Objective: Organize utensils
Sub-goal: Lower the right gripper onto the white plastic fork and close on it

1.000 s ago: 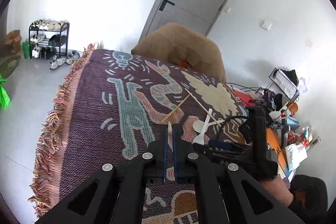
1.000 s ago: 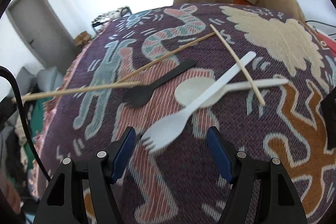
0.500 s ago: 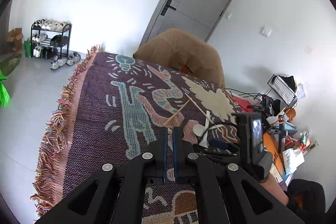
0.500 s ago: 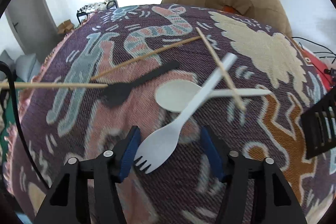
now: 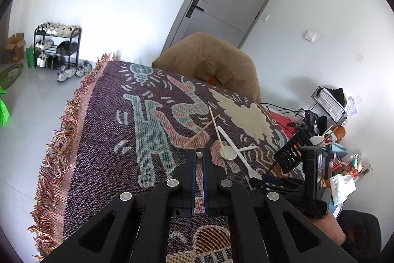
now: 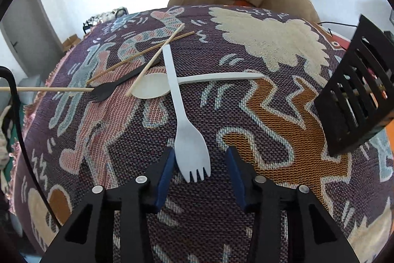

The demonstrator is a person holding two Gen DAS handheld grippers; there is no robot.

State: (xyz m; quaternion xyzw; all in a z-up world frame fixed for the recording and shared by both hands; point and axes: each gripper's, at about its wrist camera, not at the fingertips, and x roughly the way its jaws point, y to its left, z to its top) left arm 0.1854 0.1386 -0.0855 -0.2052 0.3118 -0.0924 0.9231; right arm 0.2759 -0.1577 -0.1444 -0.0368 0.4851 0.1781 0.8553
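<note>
My left gripper [image 5: 200, 152] is shut on a wooden chopstick [image 6: 49, 89], whose round end shows between its pads; in the right wrist view the stick reaches in from the left. On the patterned cloth [image 6: 270, 120] lie a white fork [image 6: 177, 100], a white spoon [image 6: 152, 88], a black fork [image 6: 106, 91] and two crossed chopsticks [image 6: 157, 56]. My right gripper [image 6: 200, 152] is low over the cloth, its jaws closing with the white fork's head between them. The left pad is at the head's edge and the right pad stands apart. A black slotted holder [image 6: 354, 100] stands to the right.
A brown chair [image 5: 209, 63] stands behind the table's far edge. The cloth's fringe [image 5: 61, 130] marks the left edge. A cluttered surface [image 5: 344, 164] with cables lies to the right. A black cable [image 6: 14, 120] hangs at the left of the right wrist view.
The right gripper has swung rightwards over the white fork and its jaws have narrowed around the fork's head. The black holder has come into its view. The left gripper has kept still.
</note>
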